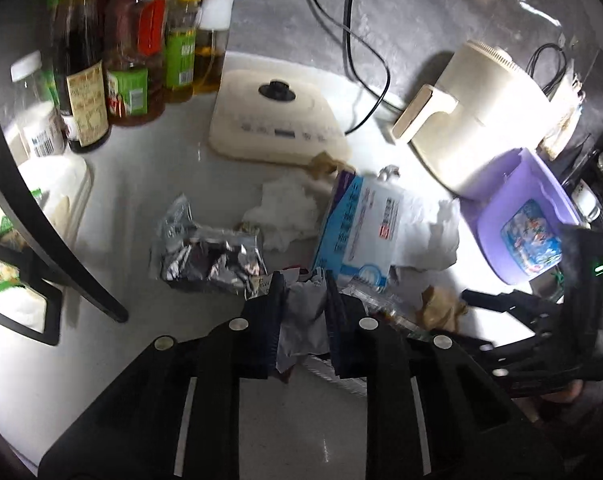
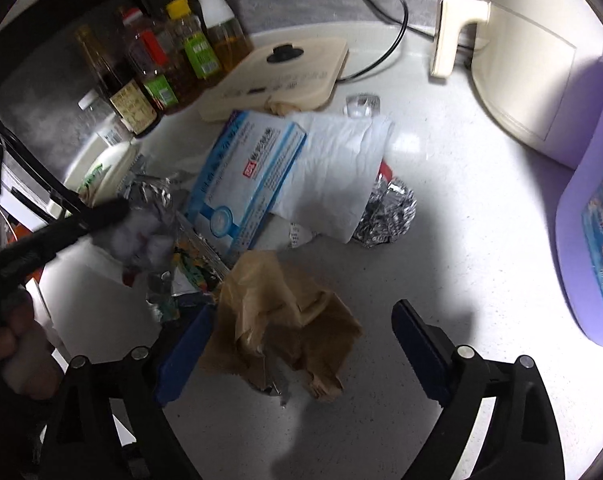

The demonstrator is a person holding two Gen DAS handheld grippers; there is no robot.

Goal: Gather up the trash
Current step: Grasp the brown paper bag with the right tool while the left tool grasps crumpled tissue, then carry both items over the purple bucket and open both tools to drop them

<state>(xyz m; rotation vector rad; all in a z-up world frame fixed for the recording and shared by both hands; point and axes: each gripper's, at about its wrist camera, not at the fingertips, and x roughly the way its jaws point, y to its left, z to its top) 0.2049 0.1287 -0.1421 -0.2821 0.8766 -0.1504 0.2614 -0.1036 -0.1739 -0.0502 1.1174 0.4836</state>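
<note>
My left gripper [image 1: 303, 280] is shut on a crumpled grey wrapper [image 1: 303, 320] and holds it above the white counter; it also shows in the right wrist view [image 2: 141, 236]. My right gripper [image 2: 305, 312] is open, its fingers on either side of a crumpled brown paper [image 2: 281, 320] lying on the counter. Trash lies in a pile: a blue and white box [image 1: 357, 224] [image 2: 245, 172], white tissue [image 1: 289, 208], a white paper sheet [image 2: 341, 168], crumpled foil [image 1: 209, 256] [image 2: 385, 212]. A purple bin [image 1: 521, 216] [image 2: 593, 232] stands at the right.
Sauce bottles [image 1: 129, 52] stand at the back left. A cream appliance base [image 1: 277, 116] with a black cord [image 1: 365, 60] and a cream air fryer [image 1: 485, 116] stand behind the pile. A white tray [image 1: 57, 196] and a black rack [image 1: 33, 216] are at the left.
</note>
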